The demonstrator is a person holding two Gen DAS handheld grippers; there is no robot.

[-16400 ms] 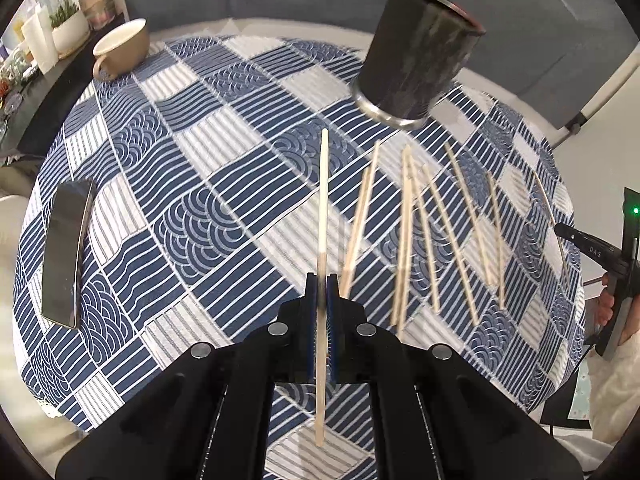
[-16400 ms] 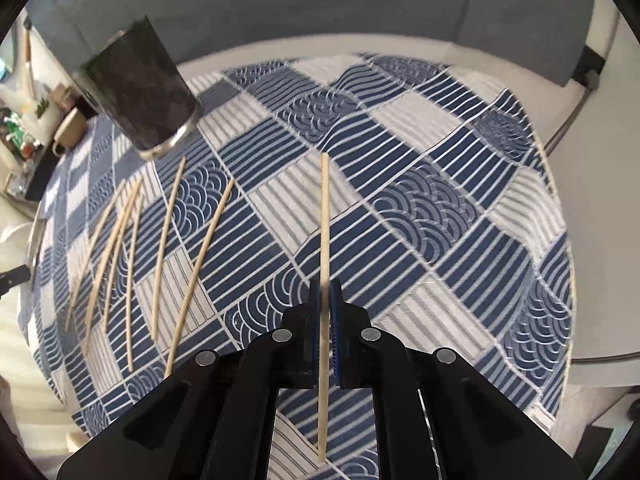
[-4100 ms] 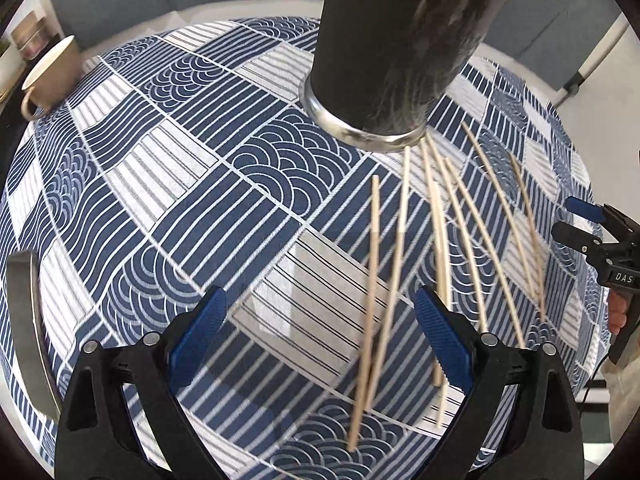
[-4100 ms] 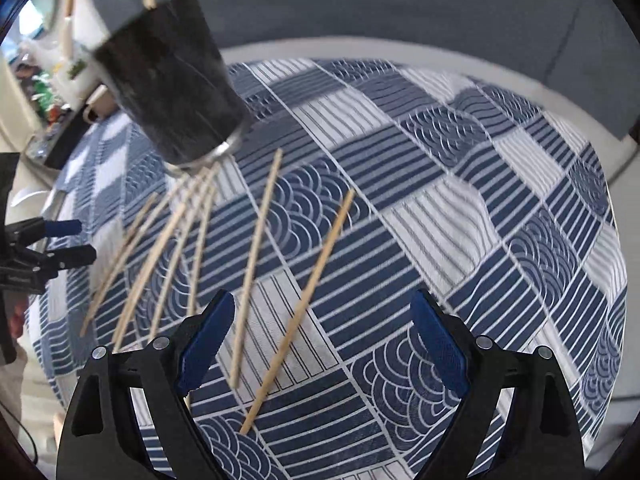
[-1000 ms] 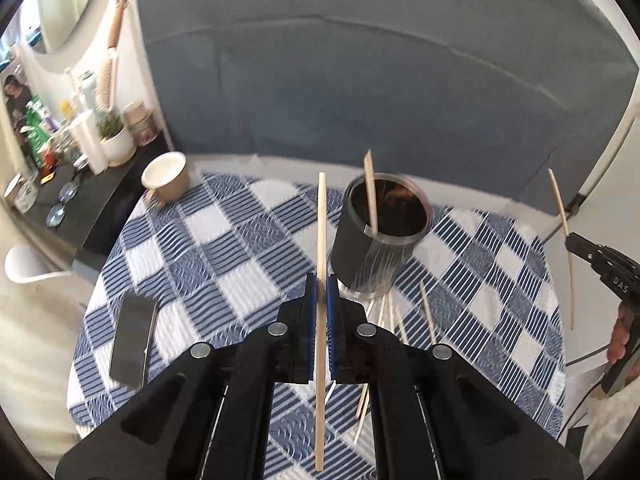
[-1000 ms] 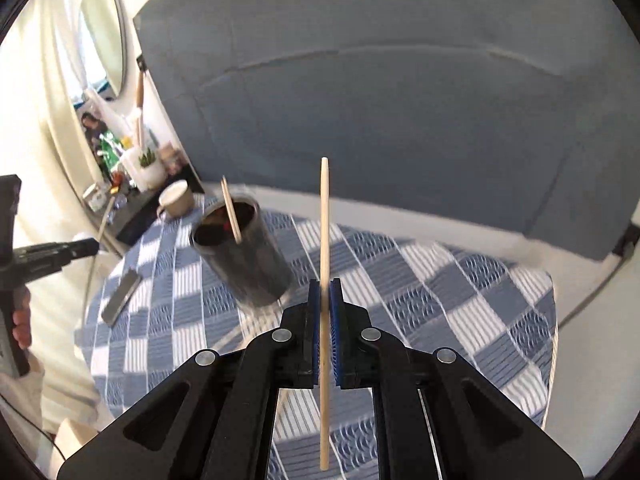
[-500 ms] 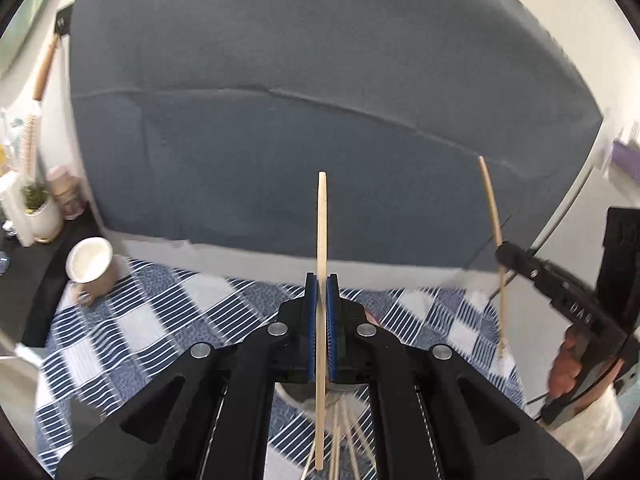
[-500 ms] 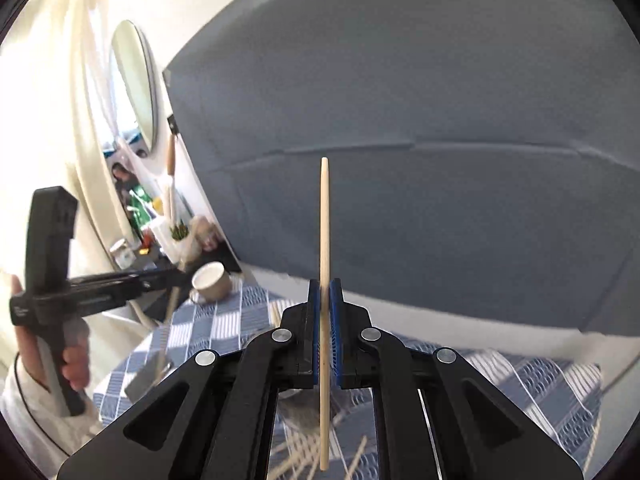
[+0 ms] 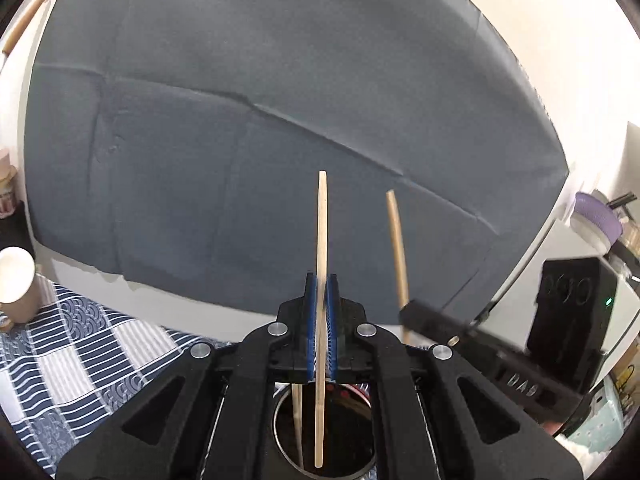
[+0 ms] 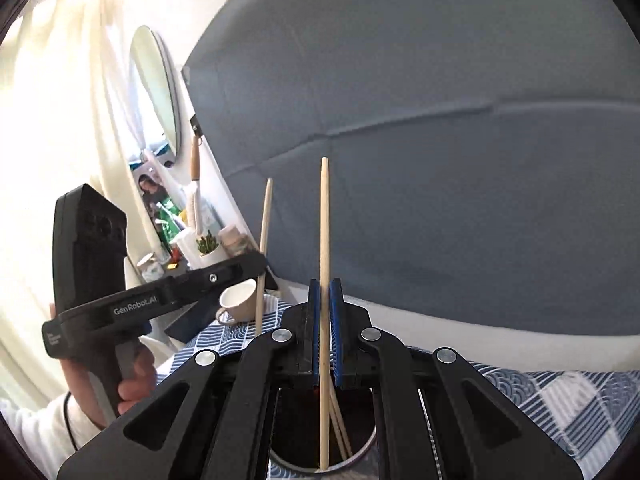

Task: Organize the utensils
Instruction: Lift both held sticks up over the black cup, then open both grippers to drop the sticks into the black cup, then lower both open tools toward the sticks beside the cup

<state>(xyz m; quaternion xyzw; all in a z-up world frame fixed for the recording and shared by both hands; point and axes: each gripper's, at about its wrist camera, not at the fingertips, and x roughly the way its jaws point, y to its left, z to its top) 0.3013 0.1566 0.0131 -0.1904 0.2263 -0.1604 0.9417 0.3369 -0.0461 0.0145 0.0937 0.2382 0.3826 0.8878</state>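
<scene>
My left gripper (image 9: 321, 280) is shut on a wooden chopstick (image 9: 322, 240) held upright, its lower end over the mouth of the dark cylindrical holder (image 9: 288, 440), where another chopstick (image 9: 297, 420) stands. My right gripper (image 10: 325, 284) is shut on a second chopstick (image 10: 324, 232), also upright, its lower end hanging inside the holder (image 10: 360, 456) beside other sticks. Each view shows the other gripper close by: the right one (image 9: 408, 312) with its stick, and the left one (image 10: 260, 260) in a hand (image 10: 132, 376).
A cream mug (image 10: 238, 302) sits on the blue-and-white checked tablecloth (image 9: 80, 352) at the left. A grey-blue padded backrest (image 9: 280, 120) fills the background. Shelf clutter with a small plant (image 10: 208, 246) and a round mirror (image 10: 156, 92) lies at left.
Both grippers have moved in over the holder and tilted from looking down at the table to nearly level; the sticks now stand upright above the holder's mouth, and the grippers are closer together.
</scene>
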